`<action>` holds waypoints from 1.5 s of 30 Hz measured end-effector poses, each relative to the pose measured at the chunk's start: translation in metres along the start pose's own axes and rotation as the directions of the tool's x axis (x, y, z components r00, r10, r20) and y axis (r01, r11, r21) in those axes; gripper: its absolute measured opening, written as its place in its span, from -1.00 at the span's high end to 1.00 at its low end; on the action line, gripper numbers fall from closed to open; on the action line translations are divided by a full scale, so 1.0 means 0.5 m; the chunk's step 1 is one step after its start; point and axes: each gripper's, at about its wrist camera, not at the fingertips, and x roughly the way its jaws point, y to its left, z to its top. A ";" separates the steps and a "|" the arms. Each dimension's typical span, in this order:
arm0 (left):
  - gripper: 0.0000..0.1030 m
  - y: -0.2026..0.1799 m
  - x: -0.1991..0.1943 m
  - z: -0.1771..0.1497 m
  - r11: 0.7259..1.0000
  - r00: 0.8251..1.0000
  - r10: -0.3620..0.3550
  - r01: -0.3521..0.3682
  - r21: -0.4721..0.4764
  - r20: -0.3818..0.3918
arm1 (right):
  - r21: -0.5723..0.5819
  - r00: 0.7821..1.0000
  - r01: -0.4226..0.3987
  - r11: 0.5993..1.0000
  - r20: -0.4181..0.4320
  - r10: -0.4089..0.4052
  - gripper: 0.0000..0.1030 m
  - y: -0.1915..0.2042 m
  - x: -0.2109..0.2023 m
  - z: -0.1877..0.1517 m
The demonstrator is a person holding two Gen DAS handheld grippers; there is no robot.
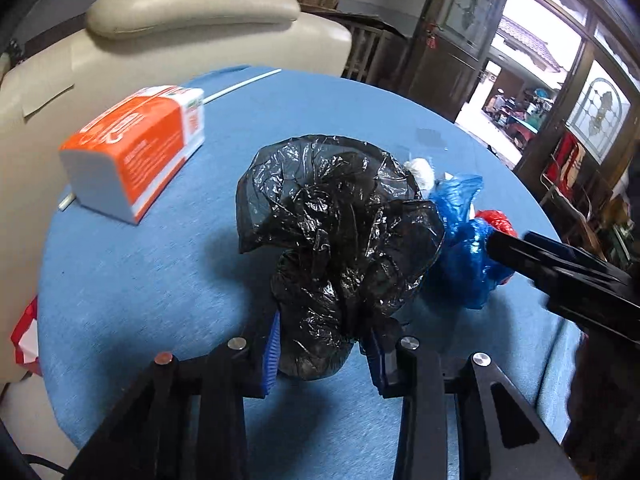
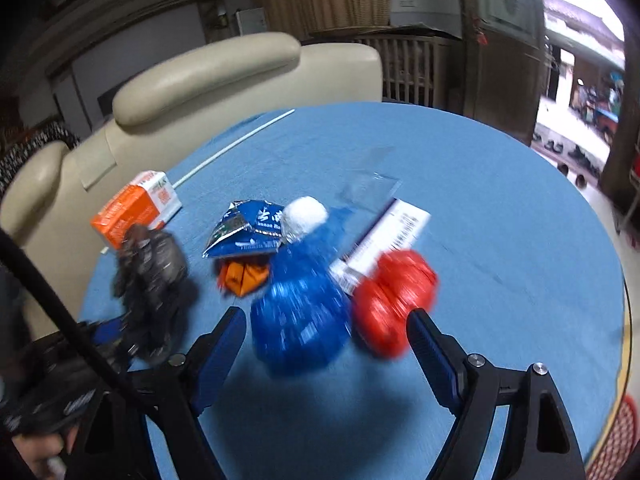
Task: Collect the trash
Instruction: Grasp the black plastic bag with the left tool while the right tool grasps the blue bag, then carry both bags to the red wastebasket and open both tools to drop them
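On the round blue counter (image 1: 168, 280), the left claw (image 1: 320, 350) is gripping the lower part of a crumpled black plastic bag (image 1: 340, 232), its blue pads (image 1: 269, 354) pressing in on both sides while the rest of the bag is billowing up above them. Behind and to the left of the bag, an orange and white carton (image 1: 136, 148) is lying on its side near the counter's edge, with a thin white stick (image 1: 240, 85) lying beyond it.

Over the middle of the counter, the right claw (image 2: 326, 334) is standing wide apart, gripping nothing. A blue plastic bag (image 2: 300, 320) is sitting between its fingers (image 2: 434, 344) without touching either pad. A red bag (image 2: 394, 300) is lying just beside the blue one, close to the right finger. Behind the blue bag a white ball of wrap (image 2: 306, 216), a blue foil wrapper (image 2: 248, 230), a small orange scrap (image 2: 244, 278) and a white packet with a barcode (image 2: 394, 232) are clustered together.

A cream padded chair (image 2: 224, 76) is standing at the far side of the counter.
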 end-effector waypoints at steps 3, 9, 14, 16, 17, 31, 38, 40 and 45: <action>0.26 0.017 -0.003 -0.003 1.000 1.000 0.007 -0.007 -0.016 -0.003 | -0.044 0.999 0.021 0.999 -0.024 -0.022 -0.65 0.022 0.045 0.009; 0.26 0.020 0.002 0.002 1.000 1.000 0.010 -0.011 -0.017 -0.014 | -0.114 0.998 0.019 0.993 -0.061 -0.026 -0.22 0.062 0.090 -0.009; 0.26 0.016 -0.003 0.010 1.000 1.000 0.011 -0.011 0.002 -0.002 | -0.040 0.997 -0.019 0.999 -0.071 0.016 -0.17 0.040 0.067 -0.015; 0.26 0.013 -0.004 0.010 1.000 1.000 0.020 -0.020 0.013 -0.003 | -0.005 0.998 -0.031 1.000 -0.047 0.031 -0.17 0.024 0.036 -0.022; 0.26 0.011 -0.004 0.009 1.000 1.000 0.024 -0.024 0.017 -0.004 | 0.008 0.999 -0.038 0.999 -0.037 0.038 -0.17 0.020 0.023 -0.026; 0.26 -0.045 -0.011 0.016 0.993 0.997 0.071 -0.071 0.099 0.001 | 0.232 0.983 -0.161 0.959 0.124 0.135 -0.17 -0.090 -0.150 -0.094; 0.26 -0.084 -0.021 0.023 0.988 0.998 0.061 -0.063 0.144 0.017 | 0.328 0.970 -0.182 0.927 0.216 0.114 -0.17 -0.169 -0.225 -0.118; 0.26 -0.093 -0.017 0.025 0.986 0.998 0.055 -0.057 0.155 0.017 | 0.353 0.966 -0.176 0.919 0.241 0.093 -0.17 -0.195 -0.250 -0.124; 0.26 -0.140 -0.014 0.032 0.977 0.999 0.030 -0.035 0.208 0.023 | 0.404 0.959 -0.145 0.903 0.283 0.028 -0.17 -0.255 -0.297 -0.143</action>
